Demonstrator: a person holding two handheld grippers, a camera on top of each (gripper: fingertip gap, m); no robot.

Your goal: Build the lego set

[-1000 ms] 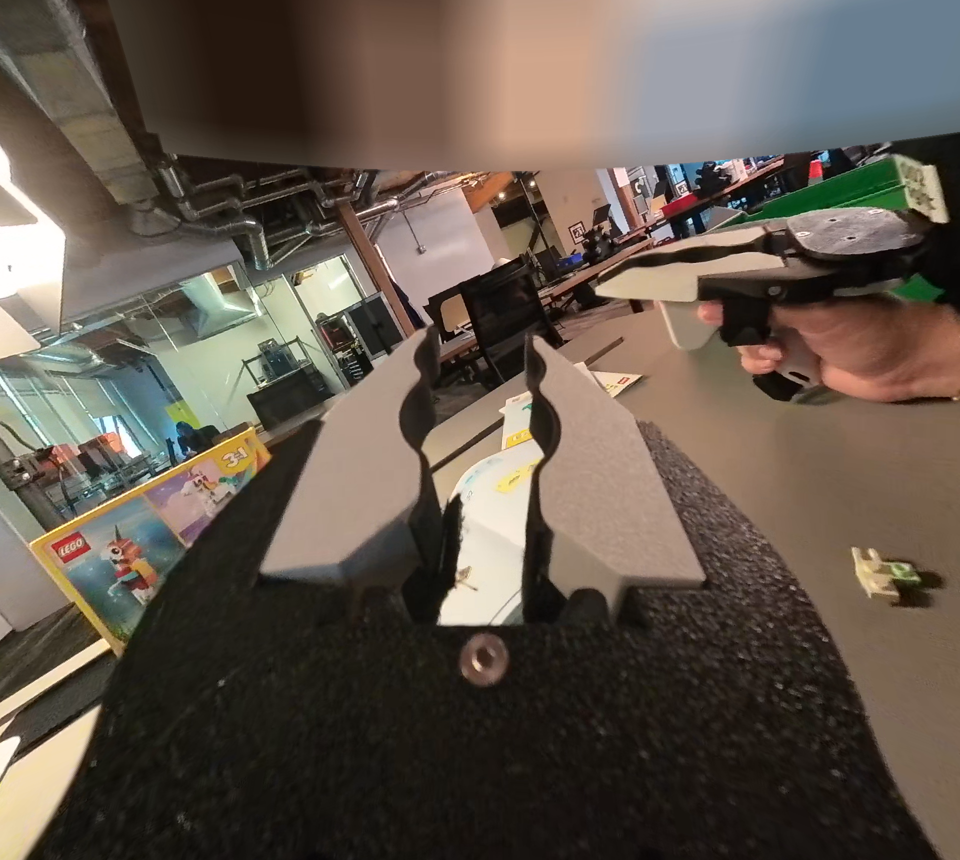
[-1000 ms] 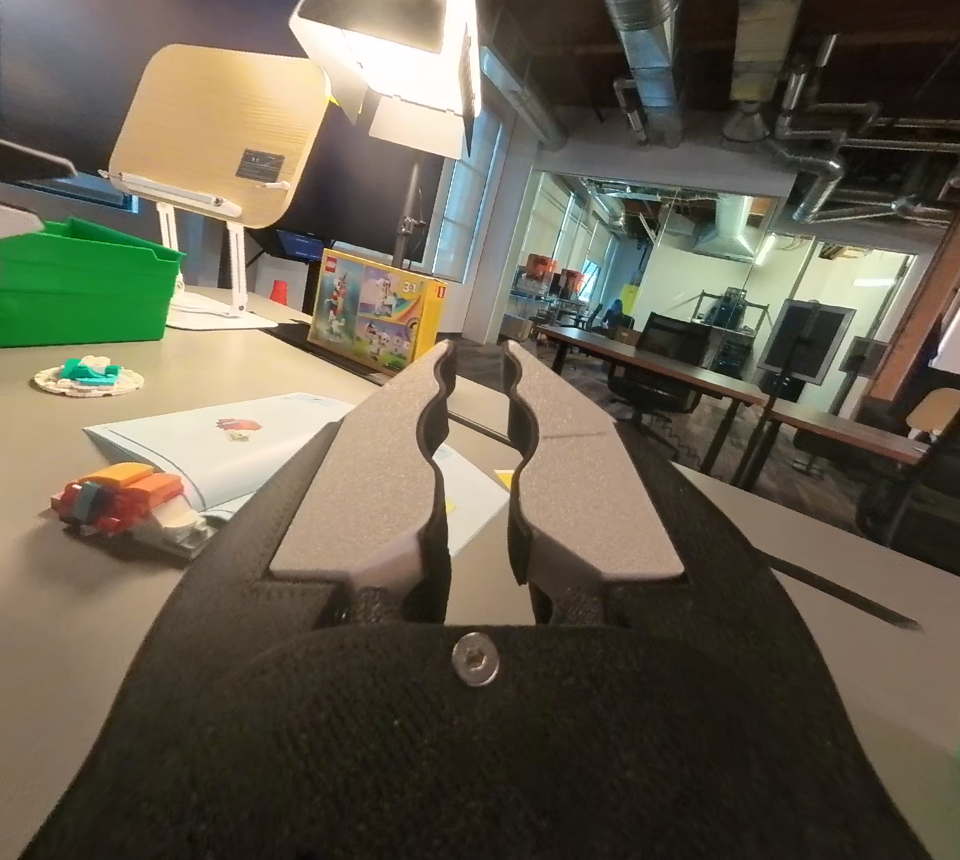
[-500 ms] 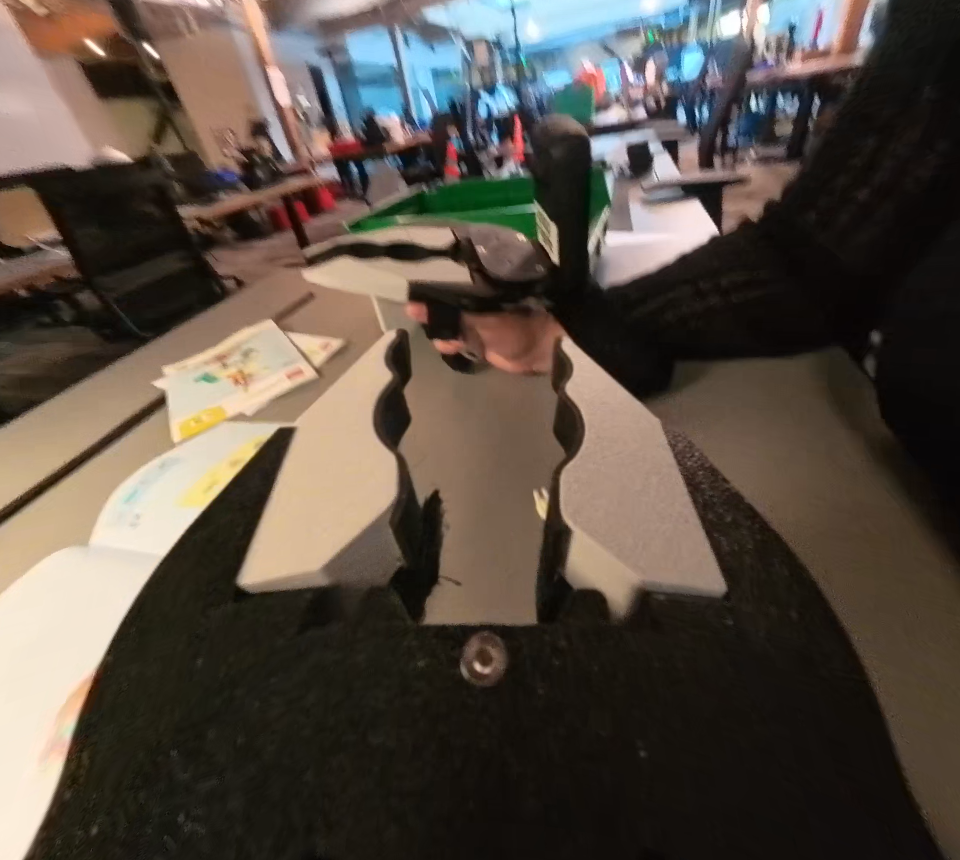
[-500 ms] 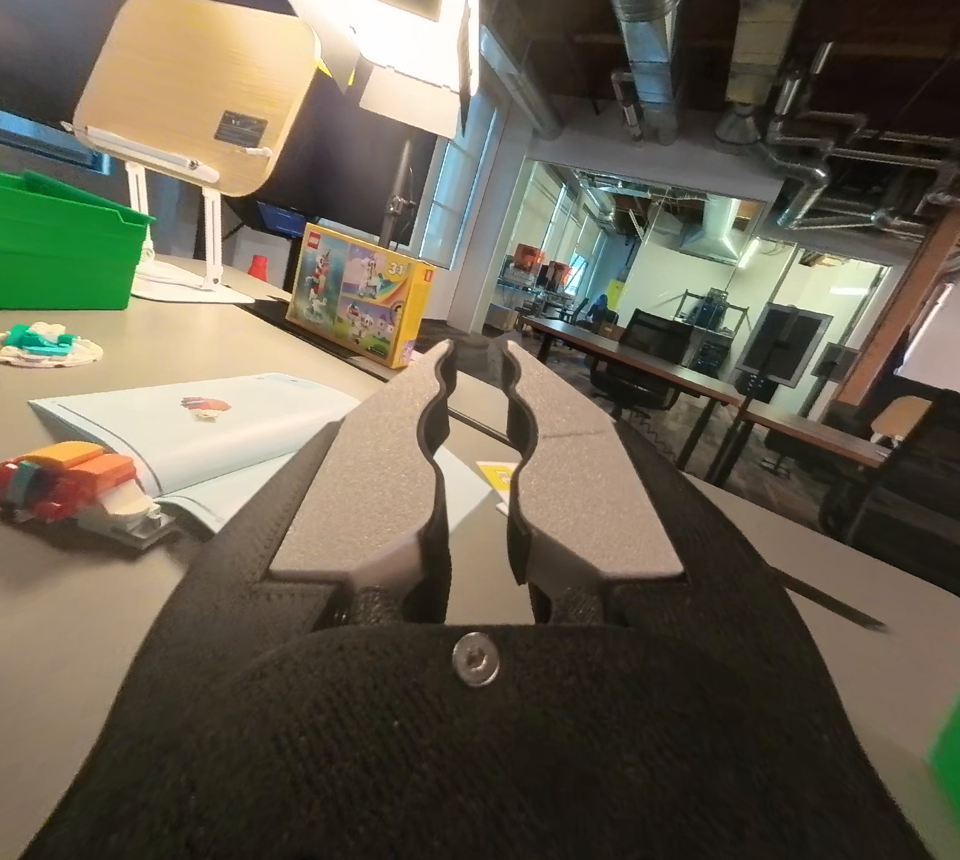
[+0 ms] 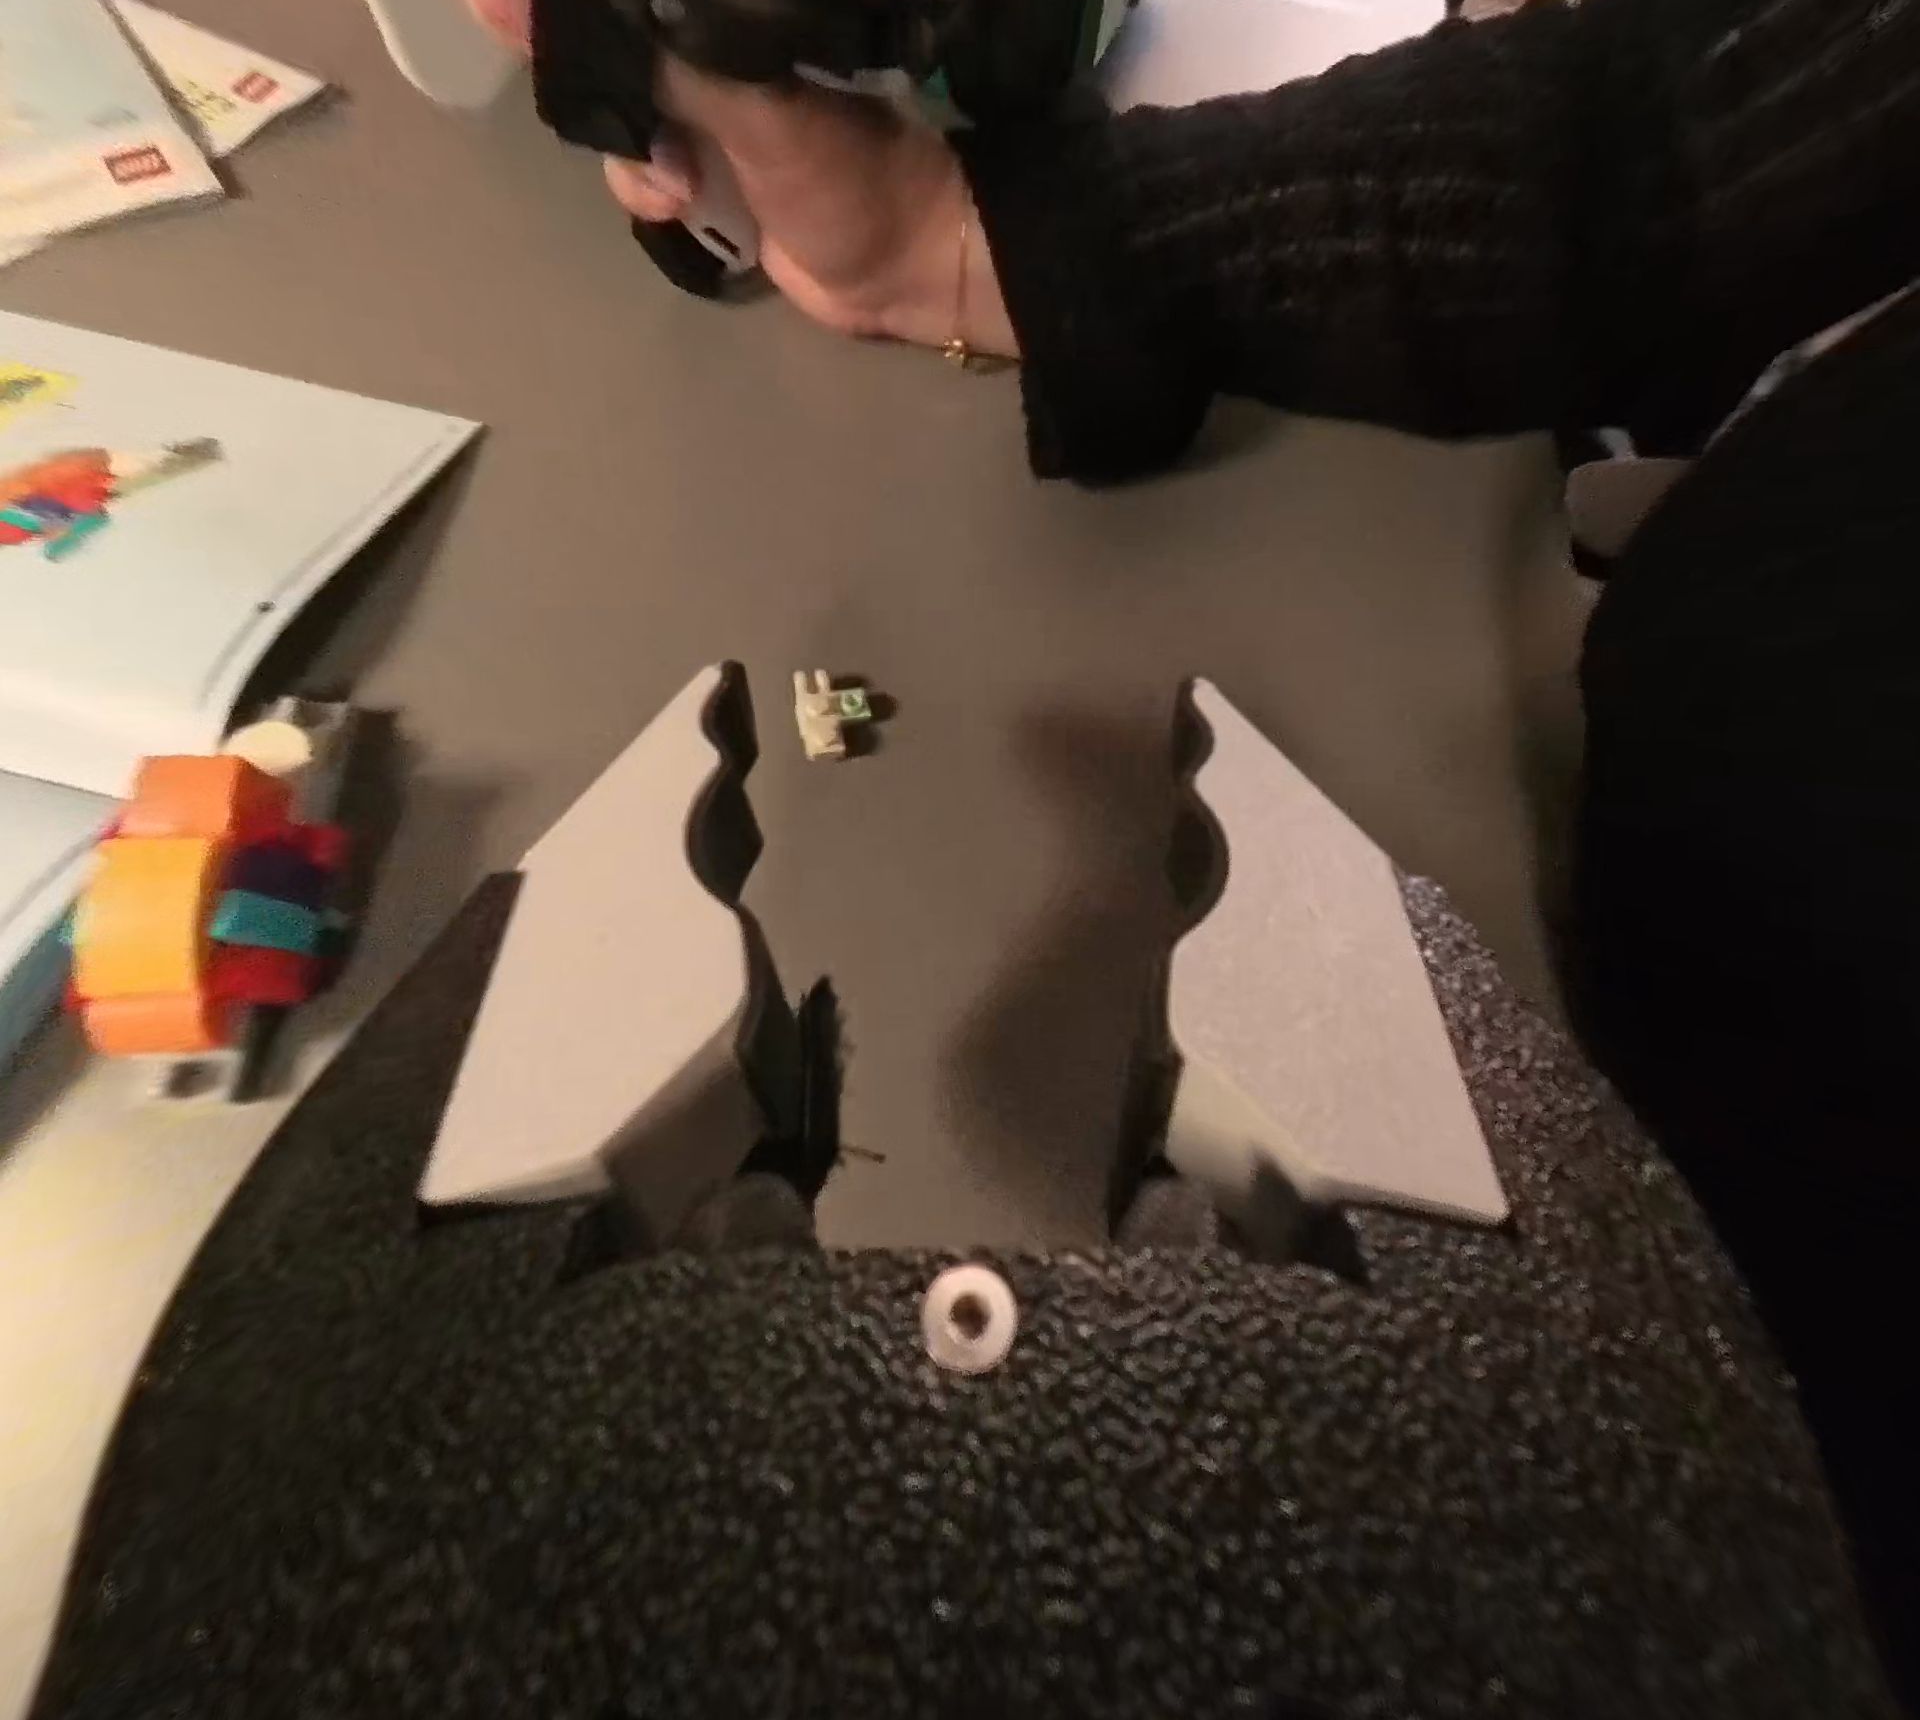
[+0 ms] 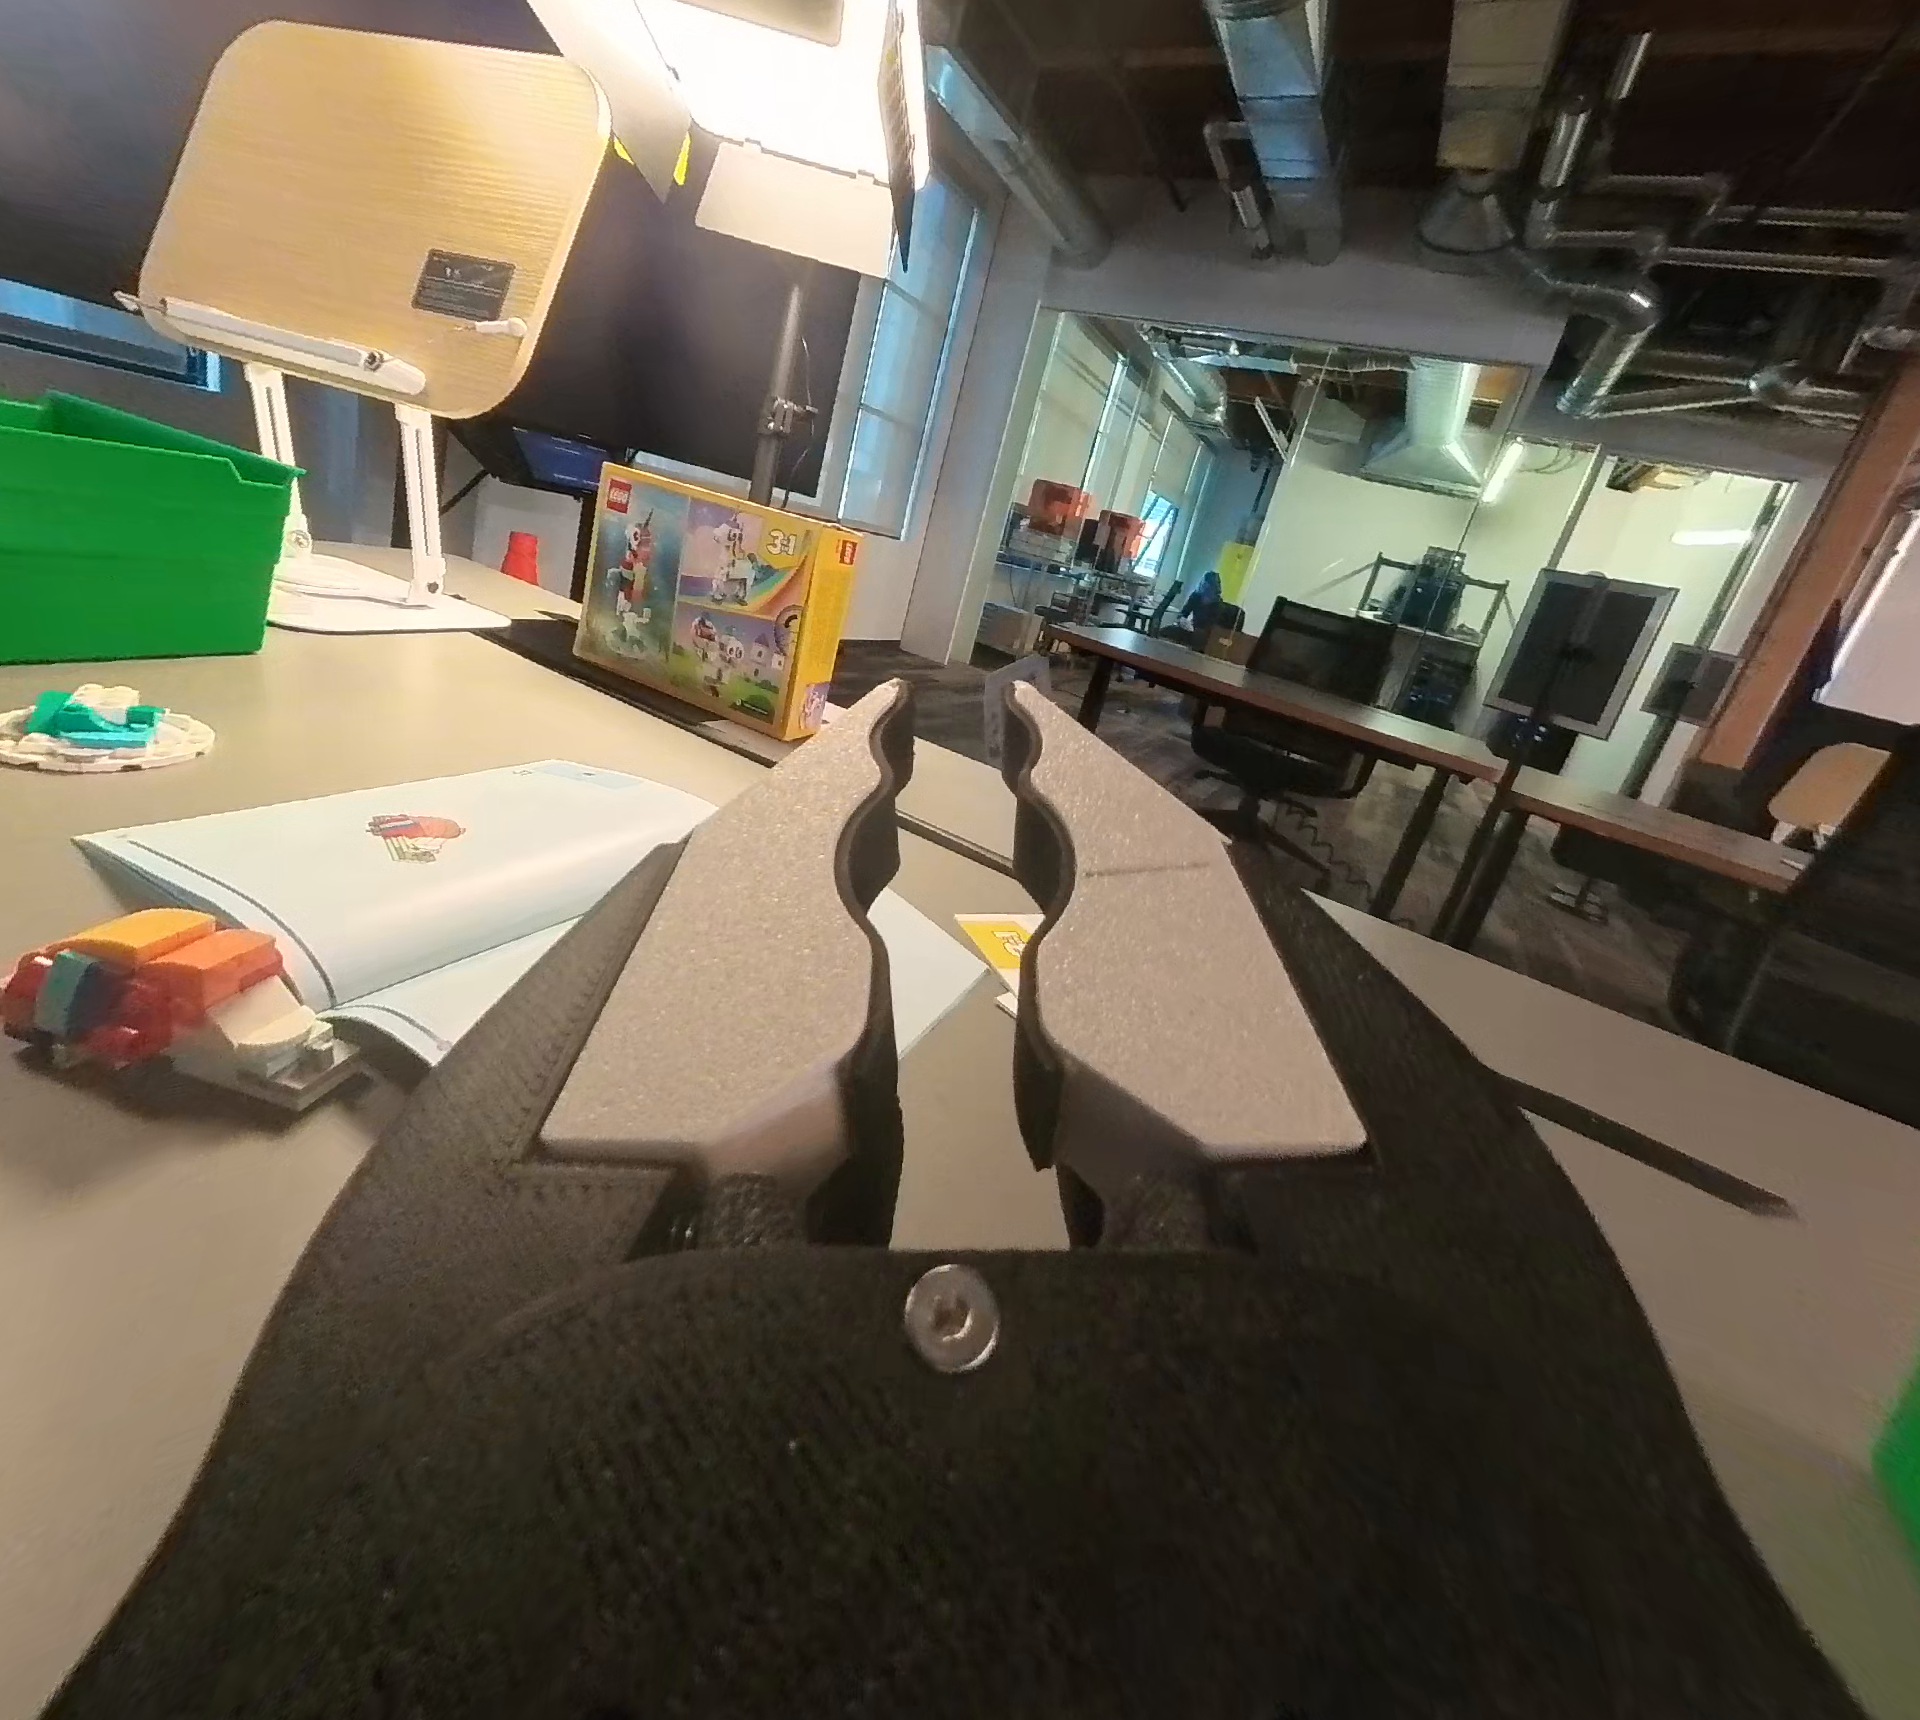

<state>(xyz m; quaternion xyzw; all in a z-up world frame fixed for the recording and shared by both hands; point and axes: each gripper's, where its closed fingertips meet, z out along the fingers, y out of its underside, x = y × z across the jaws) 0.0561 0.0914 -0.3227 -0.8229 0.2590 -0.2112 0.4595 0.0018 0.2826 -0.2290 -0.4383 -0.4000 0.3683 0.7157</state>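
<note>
So the step in hand looks like picking up the next part: the left claw (image 5: 956,725) is spread wide and angled down over the grey bench (image 5: 644,527), with a tiny pale piece (image 5: 831,714) carrying a green bit lying just past the tip of its left finger, a bit left of the middle of the gap. I'd guess the next move means sliding the claw slightly left and down so the piece sits centred, then closing gently, since something that small and hard will probably skitter on the smooth benchtop. The half-built model (image 5: 208,901), chunky orange, red and teal bricks on a grey base, sits at the left by the open instruction booklet (image 5: 208,548), its pale glossy pages lying flat. The right claw (image 6: 956,725) is held low and level near the bench, loosened only a little, with a narrow slot between its wavy-edged fingers; something thin and pale shows at the tips, but I can't tell whether it's pinched there or just behind. Both claws have matte grey foam-looking pads on a rough black body. The yellow cardboard box (image 6: 717,621) stands far off, and a green plastic bin (image 6: 125,548) is at the far left.
</note>
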